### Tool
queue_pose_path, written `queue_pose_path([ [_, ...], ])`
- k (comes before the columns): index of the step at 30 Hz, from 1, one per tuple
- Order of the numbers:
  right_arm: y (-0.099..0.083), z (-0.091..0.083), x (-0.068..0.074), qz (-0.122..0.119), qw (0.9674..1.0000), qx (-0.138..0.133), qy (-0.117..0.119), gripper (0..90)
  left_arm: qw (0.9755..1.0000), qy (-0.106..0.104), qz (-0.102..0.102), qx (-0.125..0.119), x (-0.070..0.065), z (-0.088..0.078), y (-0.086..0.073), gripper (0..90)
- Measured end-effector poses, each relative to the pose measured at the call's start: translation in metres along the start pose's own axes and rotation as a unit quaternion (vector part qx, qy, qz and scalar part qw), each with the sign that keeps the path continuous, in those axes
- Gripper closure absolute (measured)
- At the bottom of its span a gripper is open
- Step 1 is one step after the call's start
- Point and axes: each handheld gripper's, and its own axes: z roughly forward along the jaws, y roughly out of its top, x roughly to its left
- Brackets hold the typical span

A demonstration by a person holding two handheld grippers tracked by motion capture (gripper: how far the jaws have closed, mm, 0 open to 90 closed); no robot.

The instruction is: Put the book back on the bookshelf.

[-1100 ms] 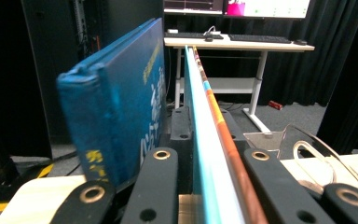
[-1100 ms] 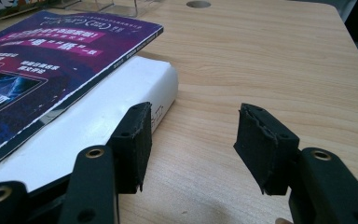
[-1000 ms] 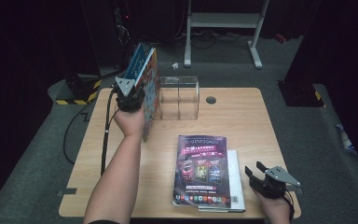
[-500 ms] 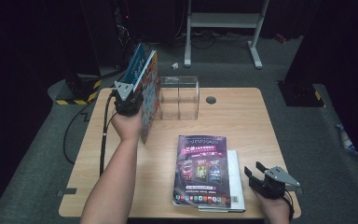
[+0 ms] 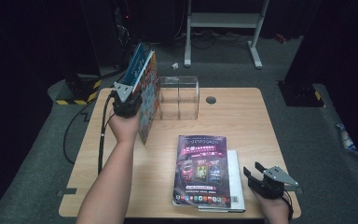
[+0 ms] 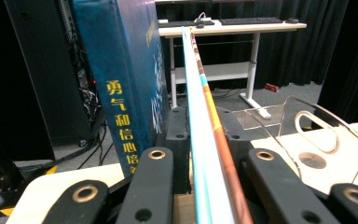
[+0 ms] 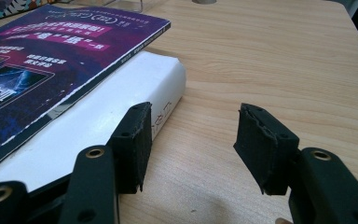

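Jaws of the left gripper (image 5: 127, 100) clamp a thin colourful book (image 5: 148, 95), held upright on edge beside a thicker blue book (image 6: 121, 79) and a clear plastic rack (image 5: 179, 97). Well apart, the right gripper (image 5: 257, 173) rests with jaws apart on the table (image 5: 242, 116), just beside a purple magazine (image 5: 202, 170) lying on a white book (image 7: 121, 100).

On my wooden table (image 5: 242, 116), a clear acrylic divider box (image 5: 179, 97) stands at the back. Left of it, two upright books (image 5: 145, 88) lean. Nearer me, a purple magazine (image 5: 201, 170) lies on a white book (image 5: 235, 179), right of centre.
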Motion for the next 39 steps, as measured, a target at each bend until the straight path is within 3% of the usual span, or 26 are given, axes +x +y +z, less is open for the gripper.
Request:
queue_pose_path([
  [22, 0.000, 0.001, 0.001, 0.002, 1.0000, 0.001, 0.001, 45.2, 0.9994, -0.028, 0.013, 0.016, 0.002, -0.009, 0.002, 67.4],
  [39, 0.001, 0.001, 0.001, -0.001, 1.0000, -0.002, 0.000, 45.2, 0.9985, -0.046, 0.023, 0.016, 0.004, -0.022, -0.007, 65.9],
])
